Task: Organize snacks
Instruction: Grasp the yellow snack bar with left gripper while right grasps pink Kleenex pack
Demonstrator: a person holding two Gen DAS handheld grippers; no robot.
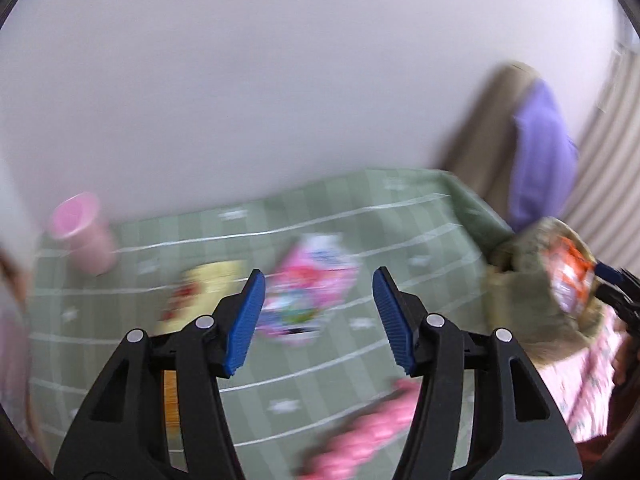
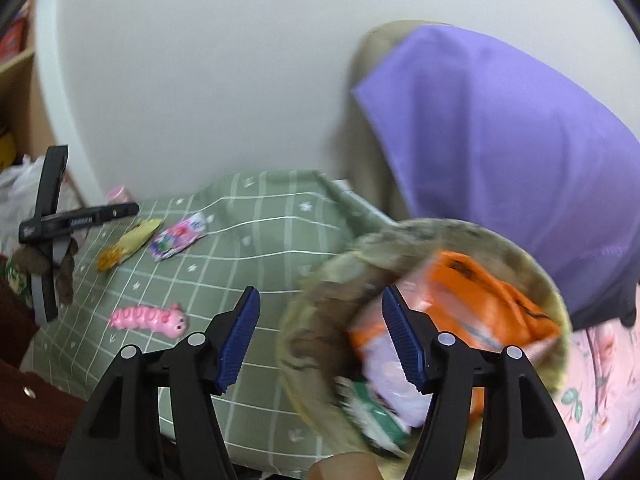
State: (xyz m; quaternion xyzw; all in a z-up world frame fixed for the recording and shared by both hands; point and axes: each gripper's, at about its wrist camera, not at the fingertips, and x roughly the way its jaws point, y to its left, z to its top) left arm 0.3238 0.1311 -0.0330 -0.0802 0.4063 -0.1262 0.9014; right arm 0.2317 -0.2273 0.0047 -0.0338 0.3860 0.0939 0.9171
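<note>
Left gripper (image 1: 318, 320) stands spread at the lower centre of its own view, nothing between the blue pads; behind the gap, mid-frame, lies a pink snack packet (image 1: 308, 292) on the green checked cloth (image 1: 400, 216), with a yellow packet (image 1: 200, 292) just to its left and a pink caterpillar-shaped item (image 1: 364, 436) at the bottom edge. A pink cup (image 1: 82, 232) sits at the left of the cloth, blurred. Right gripper (image 2: 320, 340) is likewise spread and empty, lower centre of its view, its right pad overlapping the fuzzy olive basket (image 2: 320, 292) at lower right. The basket holds an orange packet (image 2: 480, 300), a white-and-lilac packet (image 2: 390, 380) and a green one (image 2: 376, 412). In the right view the remaining snacks lie well apart from the basket, at centre left. A purple cushion (image 2: 500, 128) fills the upper right. Whether the left pad touches the cloth cannot be told.
</note>
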